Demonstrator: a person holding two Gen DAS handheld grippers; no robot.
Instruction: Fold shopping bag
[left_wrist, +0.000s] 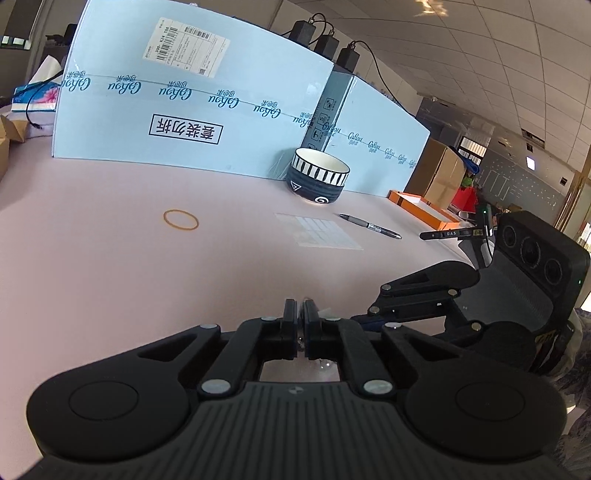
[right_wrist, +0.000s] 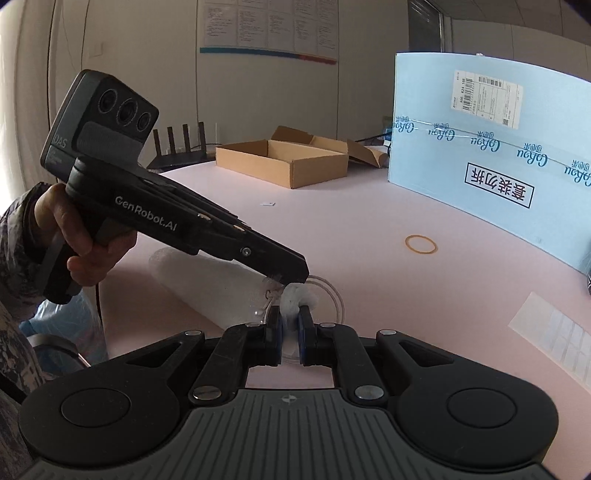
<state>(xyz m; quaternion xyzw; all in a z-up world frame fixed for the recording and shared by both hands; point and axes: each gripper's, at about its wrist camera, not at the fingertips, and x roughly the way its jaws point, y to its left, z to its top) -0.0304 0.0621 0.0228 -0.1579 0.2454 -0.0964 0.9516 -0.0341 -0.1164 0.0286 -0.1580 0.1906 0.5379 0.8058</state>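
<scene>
The shopping bag (right_wrist: 207, 280) is clear thin plastic, lying as a long folded strip on the pink table (right_wrist: 369, 229). Its end is bunched into a whitish wad (right_wrist: 300, 297). My right gripper (right_wrist: 289, 326) is shut on that wad between its blue pads. My left gripper (right_wrist: 290, 277), held in a person's hand (right_wrist: 88, 236), comes in from the left and pinches clear plastic right beside the wad. In the left wrist view the left gripper (left_wrist: 300, 314) is shut, with a thin film of plastic showing between its fingers. There the right gripper (left_wrist: 360, 319) lies just to its right.
A rubber band (left_wrist: 181, 220), a striped bowl (left_wrist: 317, 181), a pen (left_wrist: 369, 224) and a clear gridded sheet (left_wrist: 319, 230) lie farther out. Tall light-blue cartons (left_wrist: 184, 110) wall off the back. An open cardboard box (right_wrist: 284, 158) stands at the far edge, an orange tray (left_wrist: 424, 210) to the right.
</scene>
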